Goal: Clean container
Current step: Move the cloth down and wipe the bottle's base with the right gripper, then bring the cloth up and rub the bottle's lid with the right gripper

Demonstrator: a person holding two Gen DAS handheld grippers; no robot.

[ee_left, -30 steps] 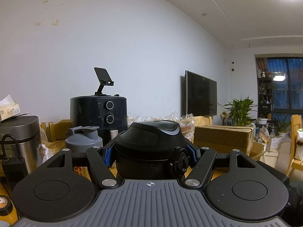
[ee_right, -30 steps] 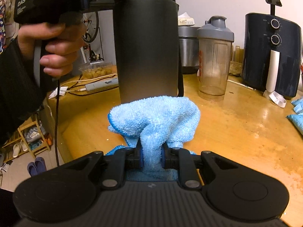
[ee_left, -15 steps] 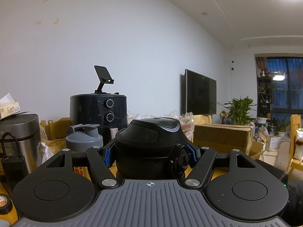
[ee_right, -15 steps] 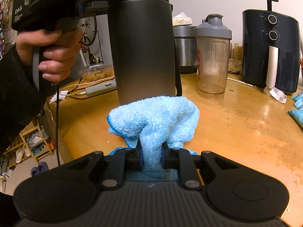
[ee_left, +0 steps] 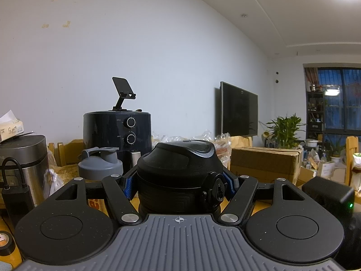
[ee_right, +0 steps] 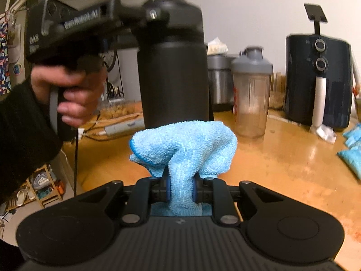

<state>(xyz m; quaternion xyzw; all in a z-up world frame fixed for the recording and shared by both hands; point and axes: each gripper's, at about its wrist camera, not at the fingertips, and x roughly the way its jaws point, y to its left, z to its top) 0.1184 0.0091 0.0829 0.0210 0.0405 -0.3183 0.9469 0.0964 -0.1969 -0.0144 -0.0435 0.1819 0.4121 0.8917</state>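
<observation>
A tall black bottle (ee_right: pixel 173 74) with a black flip lid (ee_left: pixel 178 158) stands upright over the wooden table. My left gripper (ee_left: pixel 179 184) is shut on its lid, the blue pads pressing on both sides. From the right wrist view, that gripper (ee_right: pixel 144 20) comes in from the left, held by a hand (ee_right: pixel 70 97) in a black sleeve. My right gripper (ee_right: pixel 180 192) is shut on a bunched light blue cloth (ee_right: pixel 185 146). The cloth sits right in front of the bottle's lower body; whether they touch I cannot tell.
On the wooden table (ee_right: pixel 282 169) stand a clear shaker with a grey lid (ee_right: pixel 251 94), a dark air fryer (ee_right: pixel 318 79) with a phone stand on top, and a steel cooker (ee_right: pixel 220 81). Blue packets (ee_right: pixel 352 153) lie at the right edge. Cables and a white strip (ee_right: pixel 121 128) lie left.
The right wrist view has tipped up, so the bottle's lid and the left gripper now show fully. The cloth stays at the bottle's lower body. The left gripper keeps still.
</observation>
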